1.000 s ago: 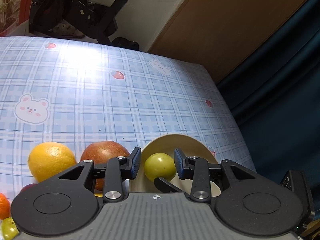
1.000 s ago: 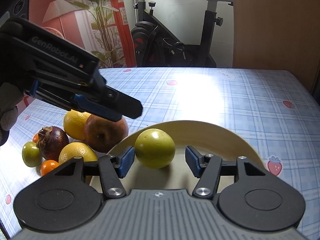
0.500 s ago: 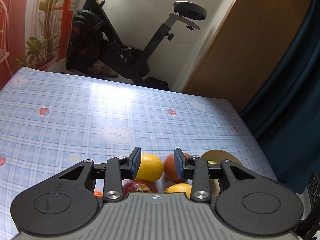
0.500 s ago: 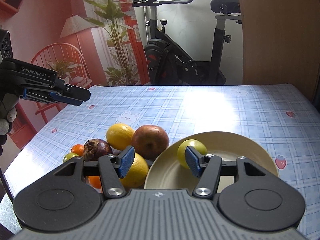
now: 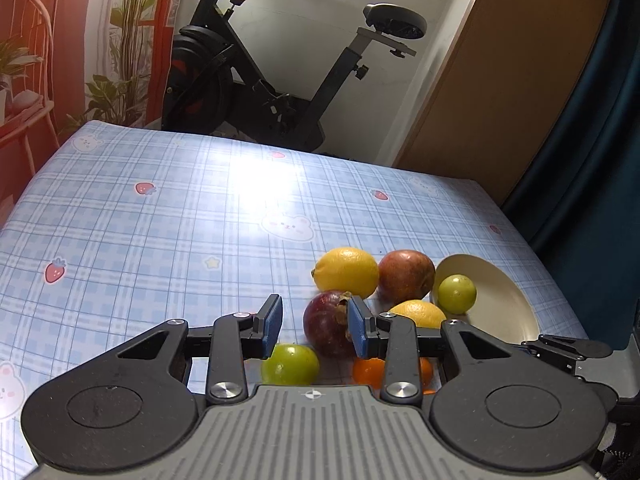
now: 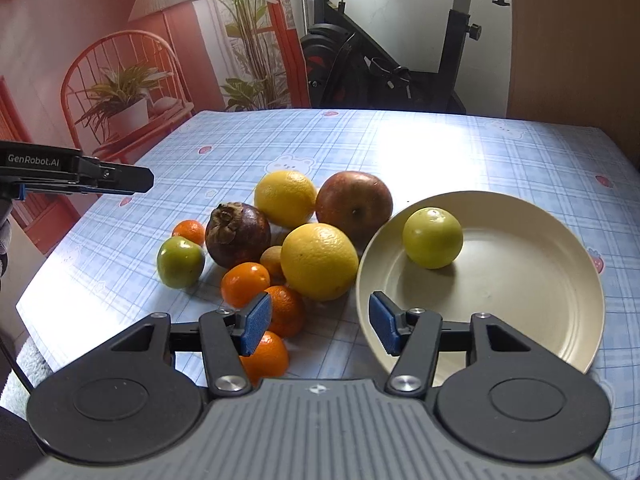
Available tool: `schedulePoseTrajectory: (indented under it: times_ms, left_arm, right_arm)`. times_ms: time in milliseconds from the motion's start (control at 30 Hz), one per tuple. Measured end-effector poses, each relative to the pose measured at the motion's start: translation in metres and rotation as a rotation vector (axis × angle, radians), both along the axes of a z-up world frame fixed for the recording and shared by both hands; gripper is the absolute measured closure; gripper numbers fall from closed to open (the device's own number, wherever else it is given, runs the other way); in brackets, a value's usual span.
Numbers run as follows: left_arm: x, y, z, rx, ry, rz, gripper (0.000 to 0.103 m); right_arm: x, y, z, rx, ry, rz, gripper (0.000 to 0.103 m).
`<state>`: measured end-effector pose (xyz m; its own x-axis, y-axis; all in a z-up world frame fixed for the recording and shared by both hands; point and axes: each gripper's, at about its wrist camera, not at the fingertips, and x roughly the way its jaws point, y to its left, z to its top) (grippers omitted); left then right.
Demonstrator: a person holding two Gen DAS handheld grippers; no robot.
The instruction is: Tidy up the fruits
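Observation:
A cream plate point(image 6: 520, 320) holds one green fruit point(image 6: 432, 238). To its left lies a pile: lemon point(image 6: 286, 198), red apple point(image 6: 354, 204), yellow orange point(image 6: 319, 261), dark mangosteen point(image 6: 238, 234), another green fruit point(image 6: 180, 262) and several small oranges point(image 6: 245, 283). My right gripper point(image 6: 320, 326) hovers in front of the pile and the plate's rim, its jaws closing on nothing. My left gripper point(image 5: 314, 328) is open and empty above the mangosteen point(image 5: 326, 322) and green fruit point(image 5: 290, 364). In the right wrist view it point(image 6: 140, 179) sticks in from the left, clear of the fruit.
The table wears a blue checked cloth point(image 5: 160, 240) with bear and strawberry prints, bare to the left and behind the fruit. An exercise bike point(image 5: 248, 92) stands beyond the far edge. A dark curtain point(image 5: 580, 140) hangs close to the table's right edge.
Both grippers have drawn back and risen from the plate, so the whole pile now shows. The left one swung leftward to the mangosteen. The green fruit stays on the plate.

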<state>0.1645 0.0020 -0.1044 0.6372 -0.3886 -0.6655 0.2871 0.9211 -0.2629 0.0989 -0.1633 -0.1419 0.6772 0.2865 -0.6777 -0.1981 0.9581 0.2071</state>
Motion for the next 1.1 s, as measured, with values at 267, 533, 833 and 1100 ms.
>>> schedulePoseTrajectory:
  times_ms: [267,533,833,1100]
  left_arm:
    - [-0.015,-0.004,-0.018,0.025,-0.012,-0.028,0.065]
    - [-0.022,-0.009,-0.025,0.043,-0.014,-0.015,0.065]
    - [-0.026,-0.012,-0.028,0.063,-0.005,-0.027,0.065]
    - [-0.027,-0.019,-0.03,0.079,0.015,-0.037,0.065]
  right_arm:
    - [-0.003,0.015,-0.009,-0.04,0.027,0.087,0.054]
    - [-0.004,0.021,-0.018,0.005,0.063,0.151,0.067]
    - [-0.004,0.021,-0.023,0.027,0.065,0.153,0.068]
    - [0.0,0.022,-0.033,0.057,0.097,0.163,0.065]
